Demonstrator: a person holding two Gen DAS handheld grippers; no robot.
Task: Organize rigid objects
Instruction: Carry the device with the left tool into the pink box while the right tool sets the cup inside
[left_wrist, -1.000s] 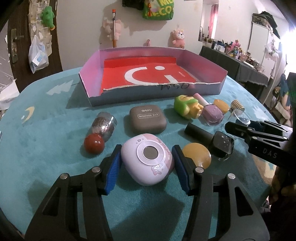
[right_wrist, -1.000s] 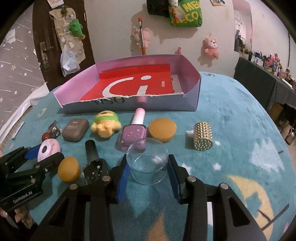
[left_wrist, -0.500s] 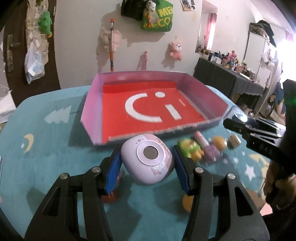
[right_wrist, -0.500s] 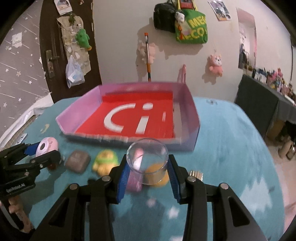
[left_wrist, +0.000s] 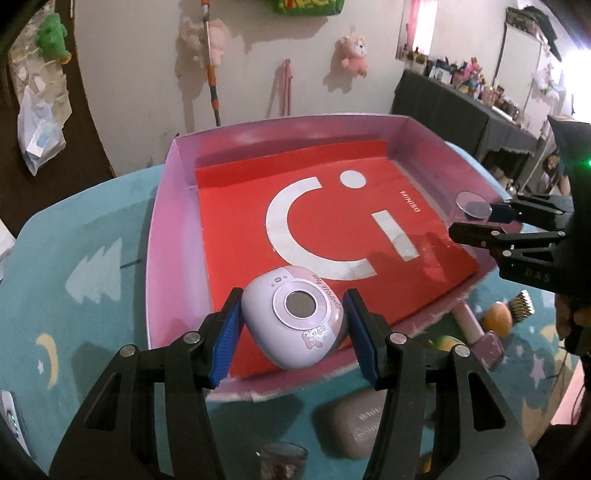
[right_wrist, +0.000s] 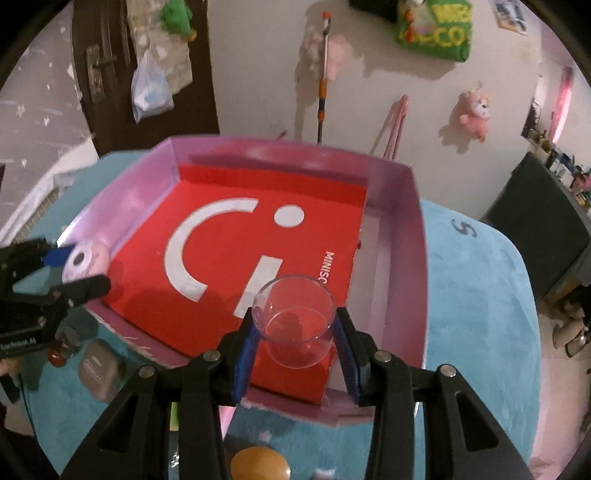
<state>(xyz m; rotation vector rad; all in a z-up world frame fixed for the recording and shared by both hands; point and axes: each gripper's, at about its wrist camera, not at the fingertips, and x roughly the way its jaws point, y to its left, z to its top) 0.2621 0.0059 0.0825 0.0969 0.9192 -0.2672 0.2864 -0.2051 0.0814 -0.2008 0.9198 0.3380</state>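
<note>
Two grippers gripping one thing each: left gripper (left_wrist: 293, 328) pinching a lilac rounded case (left_wrist: 293, 317) between blue pads (left_wrist: 225, 343), holding it over the near left part of the pink tray (left_wrist: 177, 236); right gripper (right_wrist: 295, 349) clamping a clear plastic cup (right_wrist: 294, 321) upright, hanging over the tray's near right corner, above its red liner (right_wrist: 229, 258). Lying outside on the teal tablecloth (left_wrist: 92, 288), just beside the tray's near wall: a grey compact (left_wrist: 360, 424), a purple nail polish bottle (left_wrist: 484, 339), an orange round piece (left_wrist: 498, 319) and a studded gold cylinder (left_wrist: 521, 301).

Lifted off the teal mat (left_wrist: 92, 258), pink toy camera (left_wrist: 293, 321) and clear cup (right_wrist: 294, 325) now over the red-floored box (left_wrist: 162, 236), carried forward from the object row.
</note>
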